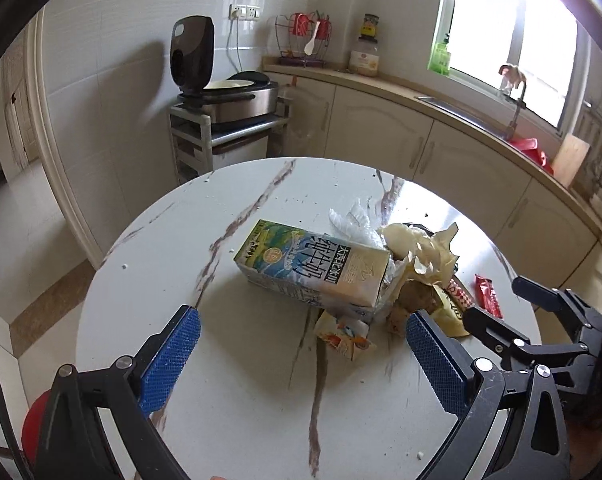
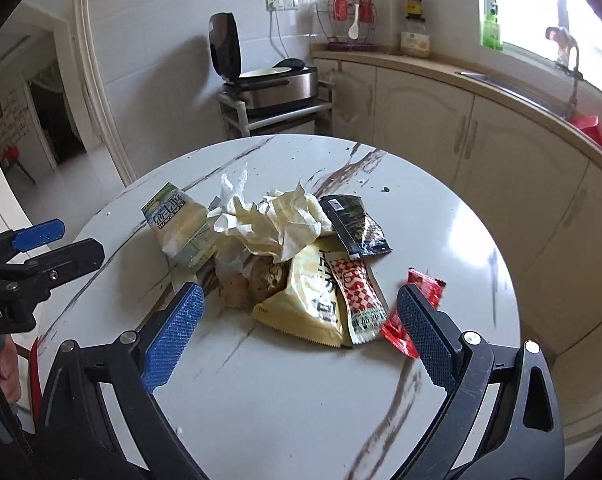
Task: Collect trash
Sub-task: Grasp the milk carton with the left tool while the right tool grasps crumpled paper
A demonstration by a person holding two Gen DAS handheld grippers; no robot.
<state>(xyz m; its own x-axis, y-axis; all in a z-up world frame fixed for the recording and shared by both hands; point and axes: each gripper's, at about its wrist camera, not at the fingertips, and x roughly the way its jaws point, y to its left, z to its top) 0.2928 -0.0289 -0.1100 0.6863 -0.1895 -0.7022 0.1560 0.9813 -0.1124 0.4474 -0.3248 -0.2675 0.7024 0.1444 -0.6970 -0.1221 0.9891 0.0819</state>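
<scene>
Both hand-held grippers spread, empty — left (image 1: 303,356), right (image 2: 299,334) — above trash pile (image 2: 285,256).

We count one milk carton (image 2: 179,224), one black sachet (image 2: 357,226), one yellow packet (image 2: 307,304), one checkered sachet (image 2: 361,300), two red wrappers (image 2: 425,284), one crumpled paper (image 2: 269,220).

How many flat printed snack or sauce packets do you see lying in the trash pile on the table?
4: yellow packet nearest, red-checked packet beside it, black packet behind, red wrapper on the right. More may be hidden under the crumpled paper.
</scene>
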